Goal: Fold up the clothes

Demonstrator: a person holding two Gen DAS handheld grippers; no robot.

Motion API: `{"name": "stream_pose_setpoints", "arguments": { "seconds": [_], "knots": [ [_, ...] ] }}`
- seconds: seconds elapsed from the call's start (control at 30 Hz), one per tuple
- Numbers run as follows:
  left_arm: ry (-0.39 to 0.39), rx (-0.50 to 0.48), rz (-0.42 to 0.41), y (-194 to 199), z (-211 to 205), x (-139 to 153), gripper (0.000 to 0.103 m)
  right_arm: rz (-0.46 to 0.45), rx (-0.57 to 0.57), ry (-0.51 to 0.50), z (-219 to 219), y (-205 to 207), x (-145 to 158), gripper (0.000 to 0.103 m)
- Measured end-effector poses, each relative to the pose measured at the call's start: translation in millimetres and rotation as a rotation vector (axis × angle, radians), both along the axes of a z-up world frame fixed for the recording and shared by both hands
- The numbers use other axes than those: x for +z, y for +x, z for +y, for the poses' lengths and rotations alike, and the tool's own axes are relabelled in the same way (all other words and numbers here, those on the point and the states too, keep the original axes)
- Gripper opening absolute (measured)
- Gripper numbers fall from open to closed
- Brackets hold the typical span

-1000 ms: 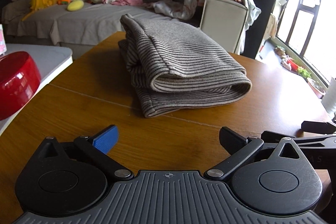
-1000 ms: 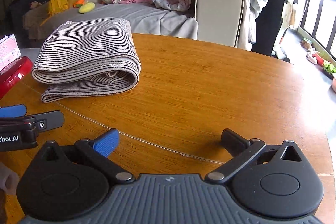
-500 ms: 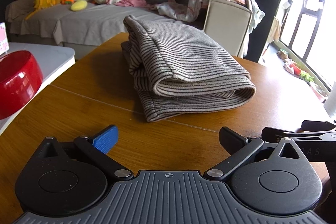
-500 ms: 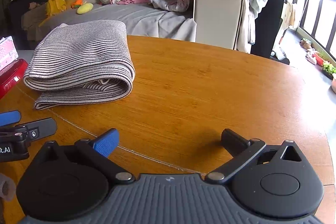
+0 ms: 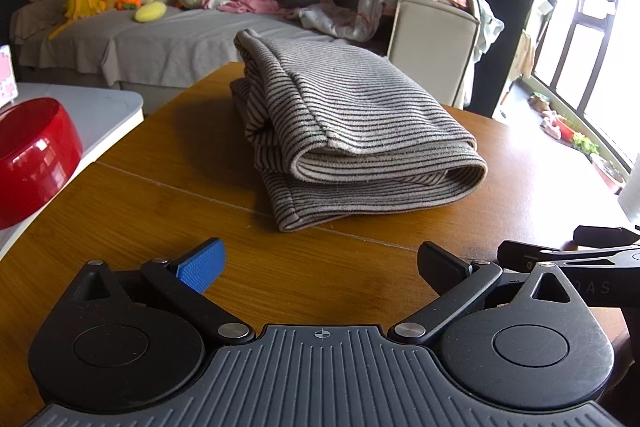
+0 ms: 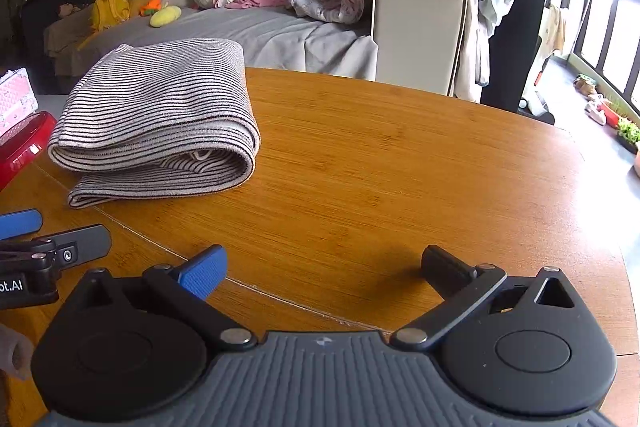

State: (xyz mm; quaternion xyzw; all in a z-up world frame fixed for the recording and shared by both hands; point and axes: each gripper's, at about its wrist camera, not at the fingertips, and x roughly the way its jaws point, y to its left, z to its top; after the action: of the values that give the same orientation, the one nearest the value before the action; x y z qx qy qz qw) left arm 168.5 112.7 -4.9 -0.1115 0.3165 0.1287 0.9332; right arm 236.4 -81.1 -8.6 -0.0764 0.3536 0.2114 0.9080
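Both tongs, left tongs [image 5: 320, 267] and right tongs [image 6: 324, 267], gape apart, empty, above the wooden bench [image 6: 400, 167]. Ahead of the left pair, clear of its tips, lies the folded striped garment [image 5: 352, 131]. Bare wood fronts the right pair; a sofa [image 6: 260, 31] stands beyond.

My left gripper [image 5: 320, 263] sits a little closer to the folded striped cloth [image 5: 352, 135] than a second ago. From my right gripper [image 6: 324, 267], the cloth appears slightly further left, the left one more visible.
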Motion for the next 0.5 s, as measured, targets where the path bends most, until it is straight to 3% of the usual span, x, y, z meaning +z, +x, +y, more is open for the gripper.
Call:
{"name": "stream_pose_setpoints", "arguments": {
  "seconds": [0.5],
  "knots": [
    [0.0, 0.0, 0.0, -1.0, -0.6, 0.0, 0.103, 0.0, 0.0, 0.0, -2.0, 0.9, -0.7, 0.103]
  ]
}}
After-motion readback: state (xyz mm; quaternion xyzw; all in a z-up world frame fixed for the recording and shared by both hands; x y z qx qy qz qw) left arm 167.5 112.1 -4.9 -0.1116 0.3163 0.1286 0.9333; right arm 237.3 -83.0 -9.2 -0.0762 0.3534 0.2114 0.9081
